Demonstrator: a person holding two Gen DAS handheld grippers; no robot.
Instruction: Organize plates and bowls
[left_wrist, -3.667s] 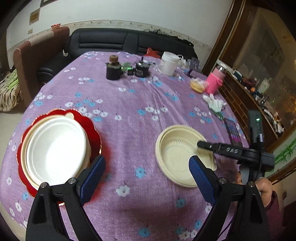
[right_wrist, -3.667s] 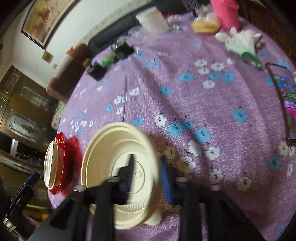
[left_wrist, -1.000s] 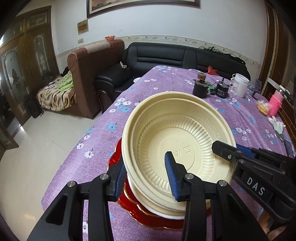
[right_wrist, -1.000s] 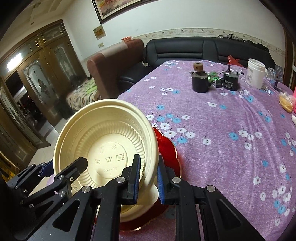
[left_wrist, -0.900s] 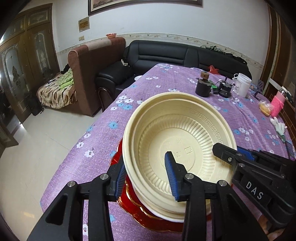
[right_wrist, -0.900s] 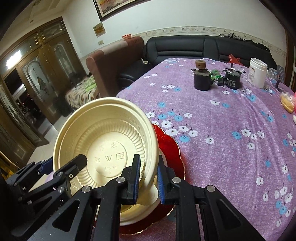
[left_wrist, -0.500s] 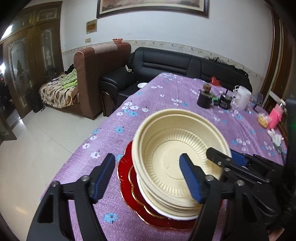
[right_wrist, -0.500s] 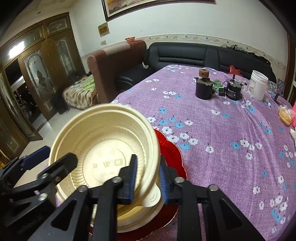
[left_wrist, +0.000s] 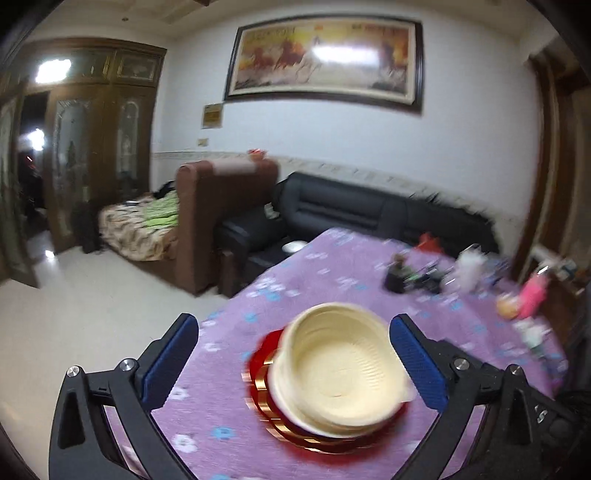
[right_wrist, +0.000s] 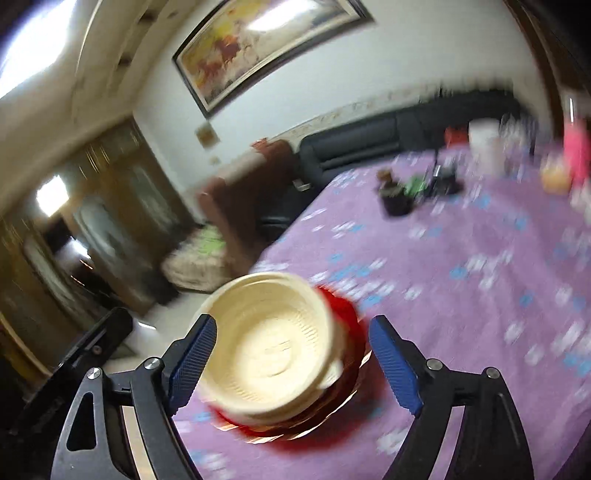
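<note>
On the near table edge in the left wrist view, the cream bowl (left_wrist: 338, 365) tops the stack on the red plate (left_wrist: 264, 373); stacking looks done. The left gripper (left_wrist: 293, 363), wide open, frames it from above.

From the right wrist, the right gripper (right_wrist: 291, 363) also gapes empty, with the bowl (right_wrist: 269, 350) between and beyond its fingers.

Dim indoor light, fisheye-warped, heavily motion-blurred, perhaps glare.

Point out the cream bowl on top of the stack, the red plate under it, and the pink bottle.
cream bowl (left_wrist: 334, 363), left wrist view, inner floor.
red plate (left_wrist: 260, 356), left wrist view, left rim.
pink bottle (left_wrist: 532, 293), left wrist view, blurred body.
</note>
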